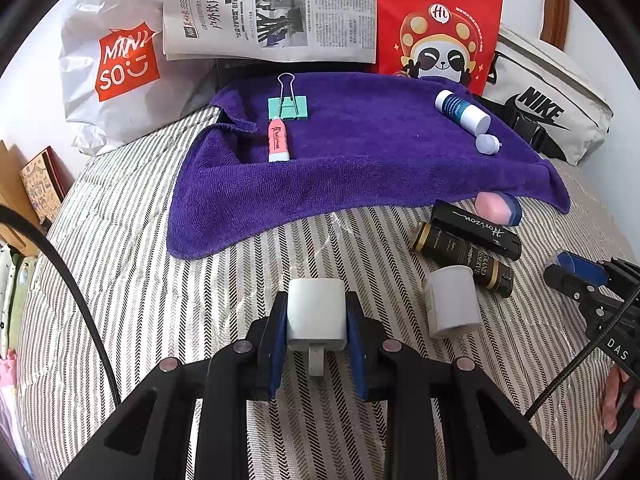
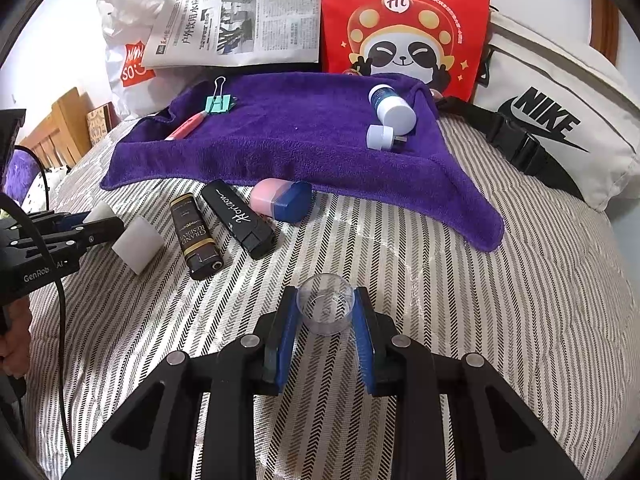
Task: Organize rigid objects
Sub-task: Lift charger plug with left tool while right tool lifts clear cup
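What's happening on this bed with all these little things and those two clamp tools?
A person is sorting small items with two hand-held grippers. The left gripper is clamped on a white plug adapter; the right gripper holds a small clear cup. A binder clip, pink tube and blue-and-white bottle already lie on the purple towel. Two dark tubes wait on the striped bedcover.

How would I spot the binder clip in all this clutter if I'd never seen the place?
Find the purple towel spread on the striped bedcover, below the newspaper. Near its far left corner lies the binder clip, touching the top of a pink tube. It alone is mint green, with silver wire handles.
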`<state>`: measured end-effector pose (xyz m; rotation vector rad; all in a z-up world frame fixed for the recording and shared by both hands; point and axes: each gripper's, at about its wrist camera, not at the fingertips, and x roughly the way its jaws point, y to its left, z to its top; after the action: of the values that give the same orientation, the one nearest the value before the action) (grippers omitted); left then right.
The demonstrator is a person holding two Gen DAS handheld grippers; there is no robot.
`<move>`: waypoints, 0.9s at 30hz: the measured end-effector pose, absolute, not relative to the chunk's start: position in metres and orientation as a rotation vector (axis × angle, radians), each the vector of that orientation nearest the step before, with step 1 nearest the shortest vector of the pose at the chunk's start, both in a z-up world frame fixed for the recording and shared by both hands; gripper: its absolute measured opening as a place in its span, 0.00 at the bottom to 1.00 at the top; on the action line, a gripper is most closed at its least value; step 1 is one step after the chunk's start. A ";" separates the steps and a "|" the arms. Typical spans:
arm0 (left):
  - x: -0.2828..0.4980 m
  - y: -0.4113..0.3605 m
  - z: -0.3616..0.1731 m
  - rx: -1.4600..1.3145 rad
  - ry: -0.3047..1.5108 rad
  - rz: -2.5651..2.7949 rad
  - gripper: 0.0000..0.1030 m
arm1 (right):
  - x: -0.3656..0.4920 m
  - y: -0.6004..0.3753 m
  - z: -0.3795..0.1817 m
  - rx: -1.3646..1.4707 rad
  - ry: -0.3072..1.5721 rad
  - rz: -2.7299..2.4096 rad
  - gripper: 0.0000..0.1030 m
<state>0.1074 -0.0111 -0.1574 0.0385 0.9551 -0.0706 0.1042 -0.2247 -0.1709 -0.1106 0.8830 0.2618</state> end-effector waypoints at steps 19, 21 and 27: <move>0.110 -0.004 -0.155 -0.019 0.992 -0.093 0.24 | 0.104 -0.224 -0.170 -0.136 0.885 0.273 0.26; 0.109 0.000 -0.155 -0.049 1.001 -0.106 0.24 | 0.104 -0.224 -0.170 -0.139 0.892 0.279 0.26; 0.105 0.006 -0.154 -0.100 1.023 -0.126 0.24 | 0.106 -0.226 -0.169 -0.128 0.905 0.306 0.26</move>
<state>0.1047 0.0061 -0.1541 -0.1001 1.0232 -0.1255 0.1060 -0.2265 -0.1693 -0.1281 0.9052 0.3061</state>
